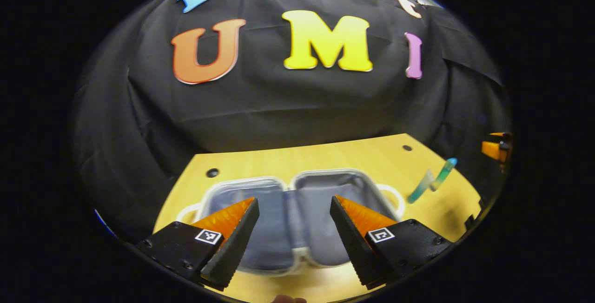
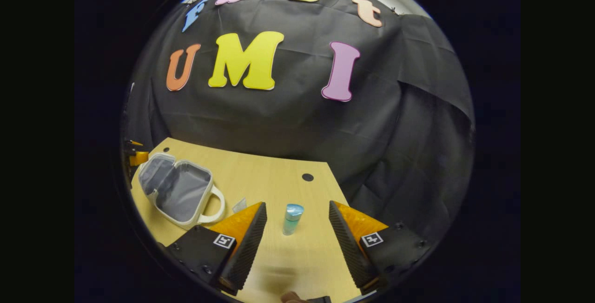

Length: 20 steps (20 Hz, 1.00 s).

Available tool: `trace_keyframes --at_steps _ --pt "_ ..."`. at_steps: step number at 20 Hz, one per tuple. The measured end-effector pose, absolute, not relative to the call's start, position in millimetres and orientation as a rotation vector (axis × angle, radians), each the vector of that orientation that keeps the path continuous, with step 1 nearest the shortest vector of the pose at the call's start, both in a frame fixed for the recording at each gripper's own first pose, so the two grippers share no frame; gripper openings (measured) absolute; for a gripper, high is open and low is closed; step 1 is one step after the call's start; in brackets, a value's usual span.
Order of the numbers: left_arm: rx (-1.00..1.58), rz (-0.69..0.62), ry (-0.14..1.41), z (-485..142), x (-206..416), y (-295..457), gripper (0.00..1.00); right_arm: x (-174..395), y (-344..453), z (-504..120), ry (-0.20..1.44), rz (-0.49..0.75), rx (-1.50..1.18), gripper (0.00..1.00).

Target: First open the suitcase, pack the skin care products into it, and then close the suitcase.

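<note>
Ribbed pads are seen on the left gripper (image 1: 294, 205), whose fingers (image 1: 232, 242) are spread wide and grasp nothing. Framed between and just beyond them in the left gripper view lies the suitcase (image 1: 297, 214), opened flat on the table (image 1: 325, 154), both grey-lined halves facing up, a pale handle at each outer end. No product can be made out inside it. To the right of the suitcase, well apart from these fingers, two slim skin care tubes (image 1: 432, 180) are seen lying on the wood, and at the far right edge part of the other gripper is caught.

In the right gripper view, the right gripper (image 2: 297, 207) is likewise held open, its fingers (image 2: 246, 242) released. A small bottle (image 2: 292, 218) with a pale blue cap is seen standing upright on the table in the gap between the two fingers, slightly ahead of the tips and touched by neither. Beside the left finger tip a clear sachet (image 2: 240, 204) is partly hidden. Further off to the left, the open suitcase is seen near the table's edge.
</note>
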<state>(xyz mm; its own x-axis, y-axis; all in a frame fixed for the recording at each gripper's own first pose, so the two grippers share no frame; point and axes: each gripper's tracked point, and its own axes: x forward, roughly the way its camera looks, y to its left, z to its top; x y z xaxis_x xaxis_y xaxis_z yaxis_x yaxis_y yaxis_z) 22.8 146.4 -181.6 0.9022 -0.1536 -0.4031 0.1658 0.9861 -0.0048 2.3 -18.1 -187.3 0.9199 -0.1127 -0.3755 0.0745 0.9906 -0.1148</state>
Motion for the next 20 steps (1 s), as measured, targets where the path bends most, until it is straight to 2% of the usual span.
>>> trace_keyframes --at_steps 4,9,15,16,17,20 --pt "0.004 -0.281 0.412 -192 20 43 0.98 -1 -49 -198 0.41 -0.076 -0.107 0.8" --pt "0.005 -0.416 0.484 -234 14 -65 0.98 -7 -88 -217 0.45 -0.067 -0.104 0.79" --pt "0.008 -0.411 0.571 -305 42 -133 0.98 -1 -111 -255 0.519 -0.029 -0.126 0.8" --pt "0.002 -0.391 0.581 -316 51 -138 0.92 1 -113 -262 0.531 -0.025 -0.133 0.8" --pt "-0.001 -0.371 0.589 -327 61 -143 0.98 3 -115 -269 0.546 -0.016 -0.137 0.8" --pt "-0.014 -0.32 0.606 -355 83 -148 0.98 5 -124 -295 0.61 0.0 -0.129 0.8"
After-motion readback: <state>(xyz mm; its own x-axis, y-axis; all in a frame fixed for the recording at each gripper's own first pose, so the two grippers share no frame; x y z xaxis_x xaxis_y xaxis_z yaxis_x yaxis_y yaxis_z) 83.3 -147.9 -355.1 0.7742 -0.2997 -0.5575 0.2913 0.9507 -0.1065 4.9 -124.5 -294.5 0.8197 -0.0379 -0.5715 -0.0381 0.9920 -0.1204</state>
